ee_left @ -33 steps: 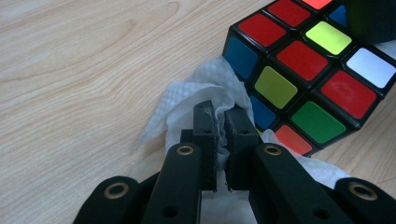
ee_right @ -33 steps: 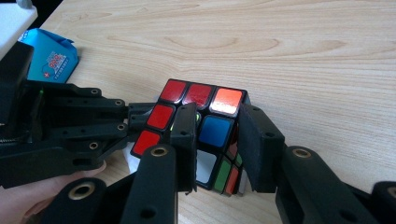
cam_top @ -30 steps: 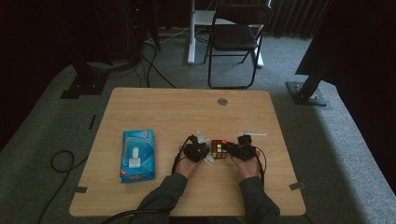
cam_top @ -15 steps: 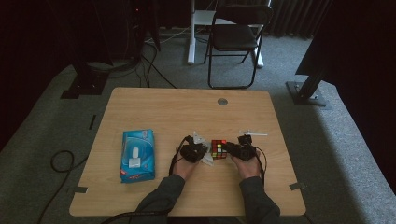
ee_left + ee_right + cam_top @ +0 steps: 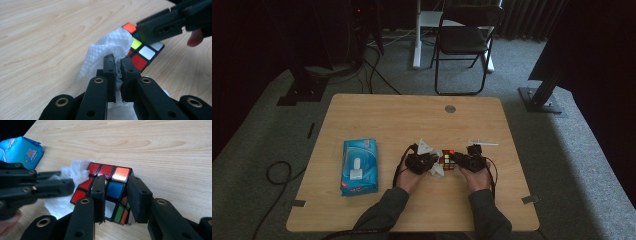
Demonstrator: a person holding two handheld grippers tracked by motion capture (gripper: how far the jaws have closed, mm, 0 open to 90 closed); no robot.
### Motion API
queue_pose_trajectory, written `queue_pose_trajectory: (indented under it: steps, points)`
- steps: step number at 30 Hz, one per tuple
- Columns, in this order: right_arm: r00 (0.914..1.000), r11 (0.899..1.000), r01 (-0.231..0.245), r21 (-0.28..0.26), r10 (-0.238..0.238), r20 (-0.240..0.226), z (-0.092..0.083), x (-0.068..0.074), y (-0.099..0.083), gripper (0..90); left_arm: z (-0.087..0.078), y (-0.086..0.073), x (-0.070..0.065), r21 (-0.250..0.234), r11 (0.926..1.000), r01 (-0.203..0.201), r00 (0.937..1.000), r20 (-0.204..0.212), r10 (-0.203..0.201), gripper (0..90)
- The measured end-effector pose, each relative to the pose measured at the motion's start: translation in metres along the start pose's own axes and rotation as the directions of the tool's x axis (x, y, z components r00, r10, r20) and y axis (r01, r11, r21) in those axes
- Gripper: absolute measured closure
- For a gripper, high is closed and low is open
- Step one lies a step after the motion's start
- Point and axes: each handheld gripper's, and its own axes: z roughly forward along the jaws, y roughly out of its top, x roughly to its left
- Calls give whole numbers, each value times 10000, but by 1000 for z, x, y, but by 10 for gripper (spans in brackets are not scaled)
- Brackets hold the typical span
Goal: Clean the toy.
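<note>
Cube-wiping at the table [image 5: 362, 107], seen from the near side, left to right.

Progress: the wipe pack [image 5: 359, 166] lies at the left of the table, well apart from the work. One wipe [image 5: 110, 47] is already out and in use, bunched against the cube [image 5: 447, 159], which stands on the tabletop near the front edge, between the two hands. Wiping appears to be under way rather than finished: the wipe touches the cube's left side, and the top and right faces show no cloth on them. What remains, by this reading, is to pass the wipe over the other faces and then set both things down.

Left gripper [image 5: 118, 65]: jaws nearly together, pinching the crumpled wipe, whose loose end spills forward onto the cube's coloured tiles.

Right gripper [image 5: 115, 188]: jaws narrow, clamped on the cube from two sides, steadying it on the table. The red top row and a blue tile show between the jaws.

At the far right, a small pale object [image 5: 483, 143] lies on the table beyond the right hand; its kind cannot be told.
</note>
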Motion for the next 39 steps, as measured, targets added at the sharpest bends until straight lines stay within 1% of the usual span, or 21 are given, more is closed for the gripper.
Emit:
queue_pose_trajectory:
  steps: [1, 3, 4, 6, 7, 8, 9, 11, 13, 15, 18, 20, 23, 28, 30, 35, 38, 39]
  points:
    - [10000, 10000, -2, -1, 2, 1, 0, 0, 0, 683, 1, -1, 1, 23, 10000, 68, 10000, -33, -68, 848]
    - [10000, 10000, -7, -11, 7, 9, 0, 0, 0, 683, 3, -3, 2, 30, 9997, 244, 9997, 45, -244, 848]
    - [10000, 10000, -9, -16, 9, 17, 0, 0, 0, 683, 3, -4, 3, 62, 9997, 243, 9997, 47, -244, 848]
    - [10000, 10000, -10, -32, 10, 19, 0, 0, -1, 683, 6, -6, 2, 272, 9995, 135, 9999, 4, -135, 849]
    - [10000, 10000, -10, -32, 10, 19, 0, 0, -1, 683, 6, -6, 2, 272, 9995, 135, 9999, 4, -135, 849]
    - [10000, 10000, -12, -33, 12, 23, 0, 0, -1, 683, 11, -9, 2, 475, 9988, 88, 10000, -26, -87, 849]
    - [10000, 10000, -12, -39, 12, 34, 0, 0, -1, 683, 13, -11, 3, 556, 9984, 97, 10000, -18, -96, 849]
    - [10000, 10000, -14, -41, 14, 46, 0, 1, -1, 683, 16, -14, 4, 586, 9980, 235, 9997, 5, -236, 849]
    - [10000, 10000, -24, -52, 24, 53, 0, 1, -1, 683, 20, -15, 5, 738, 9972, 136, 9999, -71, -131, 849]
    - [10000, 10000, -31, -65, 31, 48, 0, 1, -1, 683, 24, -17, 6, 879, 9961, 124, 9999, -50, -120, 849]
    - [10000, 10000, -24, -66, 25, 47, 0, 1, -1, 683, 25, -20, 7, 822, 9965, 133, 9999, 8, -134, 848]
    - [10000, 10000, -24, -66, 24, 48, 0, 1, -1, 683, 25, -19, 6, 883, 9961, -11, 9999, -100, 20, 848]
    - [10000, 10000, -20, -83, 21, 58, 0, 1, -1, 683, 26, -19, 7, 887, 9960, 92, 9999, -56, -88, 846]
    - [10000, 10000, -17, -73, 17, 39, 0, 1, -1, 683, 24, -17, 6, 1010, 9949, -22, 9999, -107, 33, 844]
    - [10000, 10000, -18, -74, 18, 35, 0, 1, -1, 683, 22, -17, 6, 977, 9952, -31, 9999, -113, 42, 844]
    - [10000, 10000, -25, -72, 25, 14, 0, 0, -1, 682, 12, -13, 6, 587, 9982, 76, 10000, -21, -74, 844]
    - [10000, 10000, -25, -68, 25, -2, 0, 0, -1, 682, 2, -8, 5, 178, 9997, 157, 9998, 119, -159, 844]
    - [10000, 10000, -29, -68, 29, -5, 0, 0, -1, 682, -1, -7, 4, 34, 9998, 181, 9995, 269, -182, 844]
